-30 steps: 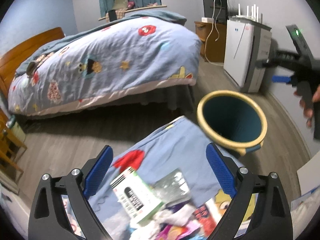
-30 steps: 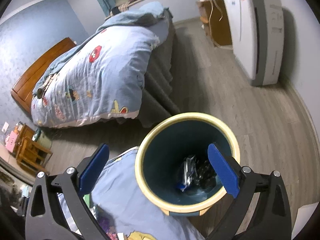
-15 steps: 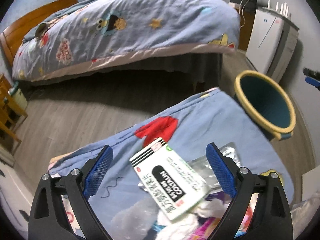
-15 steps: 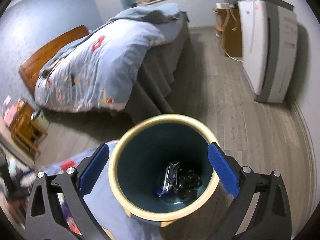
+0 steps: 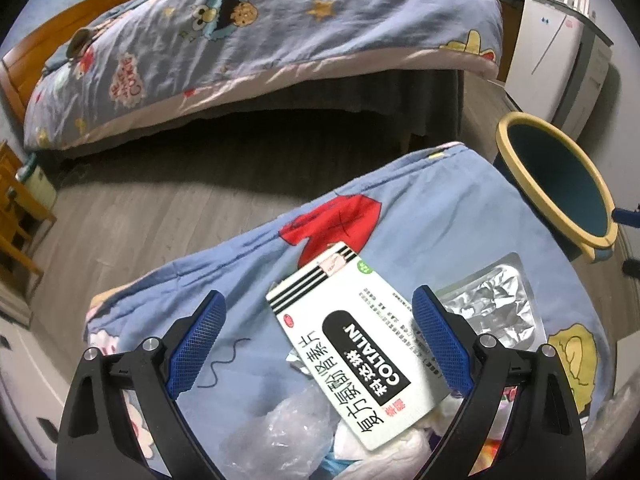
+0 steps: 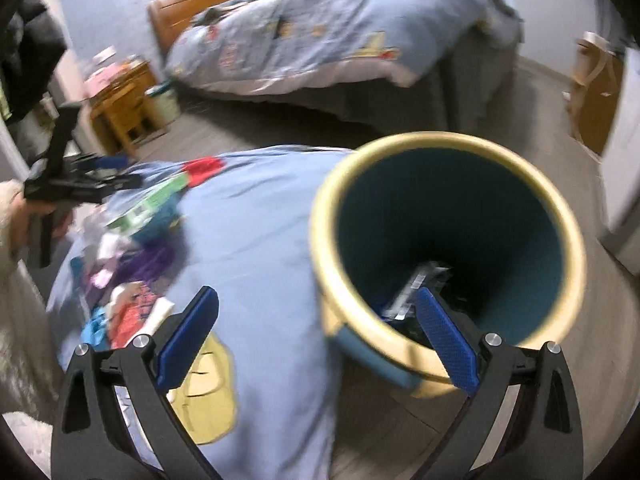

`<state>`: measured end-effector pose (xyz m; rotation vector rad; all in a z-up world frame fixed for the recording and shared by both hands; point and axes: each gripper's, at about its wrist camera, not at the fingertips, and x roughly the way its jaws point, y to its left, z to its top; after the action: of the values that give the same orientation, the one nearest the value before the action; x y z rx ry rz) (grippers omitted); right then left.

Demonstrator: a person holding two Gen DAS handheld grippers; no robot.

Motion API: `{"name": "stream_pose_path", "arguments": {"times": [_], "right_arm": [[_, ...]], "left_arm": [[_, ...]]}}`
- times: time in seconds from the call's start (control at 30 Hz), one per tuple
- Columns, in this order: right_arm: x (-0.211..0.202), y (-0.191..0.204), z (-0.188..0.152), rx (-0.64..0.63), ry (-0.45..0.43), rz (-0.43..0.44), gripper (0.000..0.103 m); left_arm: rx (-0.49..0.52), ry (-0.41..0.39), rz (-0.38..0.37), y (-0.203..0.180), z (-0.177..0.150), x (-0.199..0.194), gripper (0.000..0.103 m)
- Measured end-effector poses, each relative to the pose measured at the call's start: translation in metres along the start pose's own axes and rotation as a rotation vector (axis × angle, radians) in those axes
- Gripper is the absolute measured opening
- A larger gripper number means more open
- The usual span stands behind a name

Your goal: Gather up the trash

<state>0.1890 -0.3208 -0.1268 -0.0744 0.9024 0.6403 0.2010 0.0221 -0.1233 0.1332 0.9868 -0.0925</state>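
My left gripper (image 5: 316,340) hung with its fingers spread wide and nothing between them, straddling the white medicine box (image 5: 352,344) that lay on top of the trash pile (image 5: 304,432) on the blue cartoon cloth (image 5: 460,208). I judged the risk there to be a sloppy pinch: the box sat skewed, its long edge running from about 11 to 5 o'clock, resting on crumpled plastic (image 5: 280,420) and tissue. Closing on a corner could have flipped it or dragged soft scraps along. The foil blister sheet (image 5: 492,308) at 3 o'clock of the box was flat and slick, a likely one to slip.

My right gripper (image 6: 316,344) was also spread and empty, its right finger over the near rim of the bin (image 6: 332,240). That view was smeared with motion, so I feared clipping the rim and tipping the bin.

The left camera alone showed the box's print and the foil clearly. Only the right camera looked down into the bin, where some dark wrappers (image 6: 416,288) lay at the bottom, and showed the person's hand (image 6: 24,216) at 9 o'clock.
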Motion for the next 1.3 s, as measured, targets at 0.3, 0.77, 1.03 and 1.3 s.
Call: {"name": "stream_pose_path", "arguments": {"times": [0.3,0.77,1.03,1.3], "right_arm": [[0.013,0.052,-0.004,-0.120,0.070,0.102,0.097],[-0.042,0.144,0.074,-0.289,0.096,0.019,0.097],[-0.048,0.184,0.127,0.072,0.061,-0.007,0.097],[-0.002,0.177,0.081,0.278,0.096,-0.057,0.092]], "left_arm": [[-0.015,-0.012,-0.016,0.000,-0.009,-0.011,0.093],[-0.026,-0.113,-0.029,-0.003,-0.020,-0.097,0.093],[-0.183,-0.185,-0.054,0.019,-0.036,-0.153,0.093],[-0.193,-0.065,-0.032,0.033,-0.068,-0.127,0.093]]}}
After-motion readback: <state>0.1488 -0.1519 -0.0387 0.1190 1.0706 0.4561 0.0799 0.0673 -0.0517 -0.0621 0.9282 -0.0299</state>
